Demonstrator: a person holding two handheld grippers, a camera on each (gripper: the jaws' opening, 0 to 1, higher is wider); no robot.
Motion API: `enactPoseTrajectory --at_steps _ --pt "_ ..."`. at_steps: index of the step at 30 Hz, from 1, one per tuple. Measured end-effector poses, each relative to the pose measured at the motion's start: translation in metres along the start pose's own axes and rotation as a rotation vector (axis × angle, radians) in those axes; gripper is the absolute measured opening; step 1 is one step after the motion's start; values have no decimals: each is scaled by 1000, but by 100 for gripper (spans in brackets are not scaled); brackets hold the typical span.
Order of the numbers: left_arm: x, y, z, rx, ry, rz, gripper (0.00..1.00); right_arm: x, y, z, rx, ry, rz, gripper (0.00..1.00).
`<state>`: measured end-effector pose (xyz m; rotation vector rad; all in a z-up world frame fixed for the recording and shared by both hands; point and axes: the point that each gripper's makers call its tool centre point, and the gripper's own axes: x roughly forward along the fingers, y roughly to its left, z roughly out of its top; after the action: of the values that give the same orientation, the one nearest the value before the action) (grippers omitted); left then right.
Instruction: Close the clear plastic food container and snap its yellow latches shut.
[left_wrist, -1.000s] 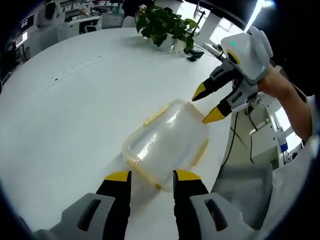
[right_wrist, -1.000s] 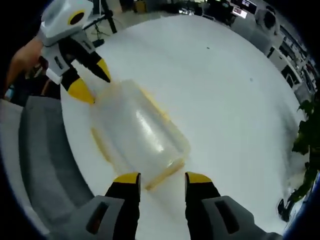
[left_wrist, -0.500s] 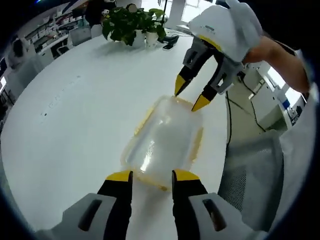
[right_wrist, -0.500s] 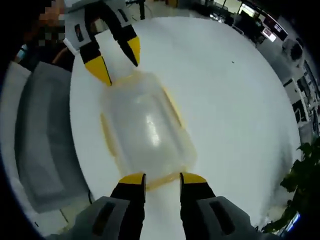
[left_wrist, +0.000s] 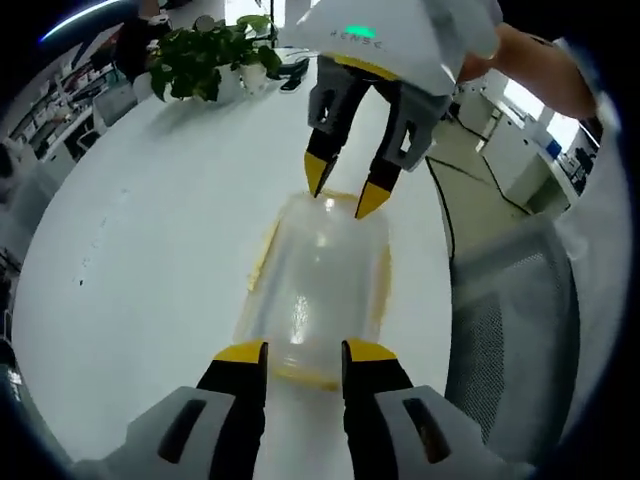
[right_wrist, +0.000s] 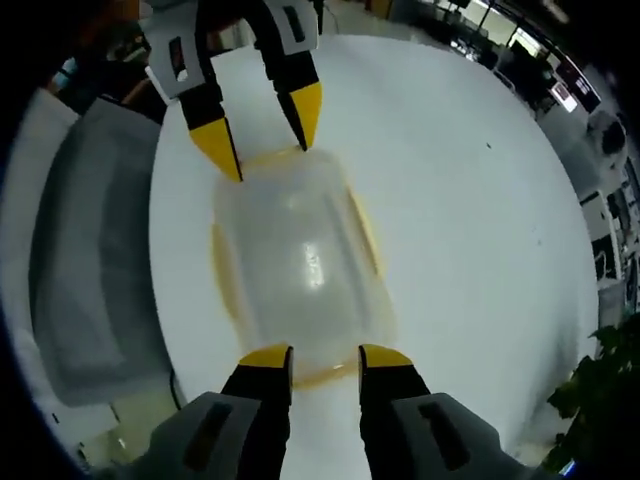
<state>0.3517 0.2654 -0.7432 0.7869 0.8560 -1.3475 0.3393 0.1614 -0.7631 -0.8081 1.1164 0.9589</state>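
Note:
The clear plastic container (left_wrist: 318, 290) lies on the white table (left_wrist: 130, 230) with its lid resting on top. Yellow latches (left_wrist: 262, 252) run along its sides and ends. My left gripper (left_wrist: 304, 352) is open, its yellow tips straddling the near short end. Opposite it, my right gripper (left_wrist: 342, 188) is open too, tips pointing down at the far short end. From the right gripper view, the container (right_wrist: 300, 265) stretches away from my right gripper (right_wrist: 325, 357), whose tips flank the end latch (right_wrist: 320, 376). My left gripper (right_wrist: 263, 135) hangs over the far end.
The container lies close to the table's edge, with a grey chair (left_wrist: 510, 330) just beyond it; the chair (right_wrist: 85, 250) also sits left of the table. A potted plant (left_wrist: 200, 55) stands at the far side. A person's hand (left_wrist: 530, 60) holds the right gripper.
Both views have swung round so the container now lies lengthwise between the two grippers. Each gripper has come closer to its short end. The jaws stay open.

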Motion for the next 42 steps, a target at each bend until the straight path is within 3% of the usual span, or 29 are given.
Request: enactPoseTrajectory --at_steps 13,27,42 --pt "11 -1 17 86 -21 -14 24 3 2 11 -56 -23 23 20" --pt "23 -7 32 121 -43 -38 24 6 3 27 -96 -58 32 19" --pt "28 -7 34 130 -38 -46 24 9 4 33 -99 -75 39 18"
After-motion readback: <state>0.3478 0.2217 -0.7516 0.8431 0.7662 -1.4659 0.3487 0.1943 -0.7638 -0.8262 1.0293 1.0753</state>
